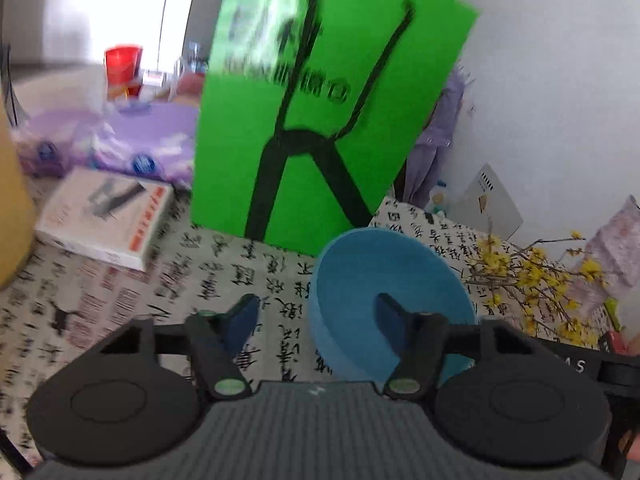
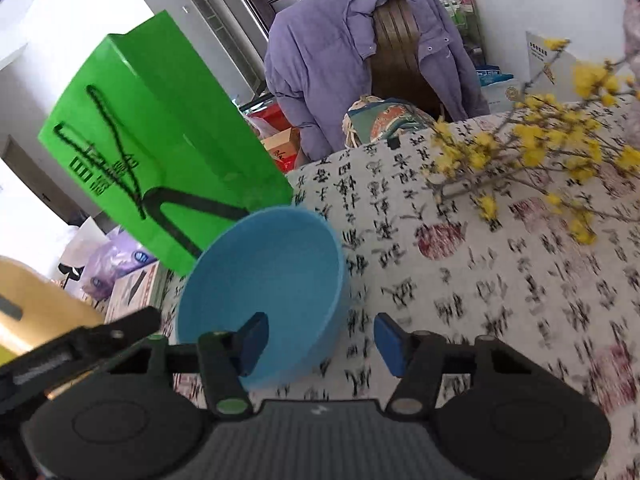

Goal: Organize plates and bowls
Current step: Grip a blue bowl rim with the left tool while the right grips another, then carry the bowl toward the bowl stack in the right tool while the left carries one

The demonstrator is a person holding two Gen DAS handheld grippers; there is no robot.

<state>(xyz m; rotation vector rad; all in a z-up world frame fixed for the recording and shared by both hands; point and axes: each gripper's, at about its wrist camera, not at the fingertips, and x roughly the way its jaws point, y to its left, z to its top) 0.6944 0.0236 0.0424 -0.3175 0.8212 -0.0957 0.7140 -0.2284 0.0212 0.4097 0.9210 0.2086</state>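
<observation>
A light blue bowl (image 1: 380, 264) (image 2: 264, 264) rests on the calligraphy-print tablecloth (image 1: 224, 280) (image 2: 480, 300), just in front of both grippers. My left gripper (image 1: 316, 320) straddles the bowl's left wall: one blue pad is inside the bowl, the other outside over the cloth, with a clear gap to the wall. My right gripper (image 2: 320, 342) straddles the opposite wall the same way, its left pad inside and its right pad outside. Neither gripper's pads press on the bowl. No plates show in either view.
A green paper bag (image 1: 320, 120) (image 2: 160, 160) stands right behind the bowl. A white book (image 1: 108, 220) and purple plastic bags (image 1: 140, 140) lie to the left. Yellow flower branches (image 1: 540, 280) (image 2: 540, 152) lie to the right. A purple jacket (image 2: 340, 48) hangs on a chair beyond the table.
</observation>
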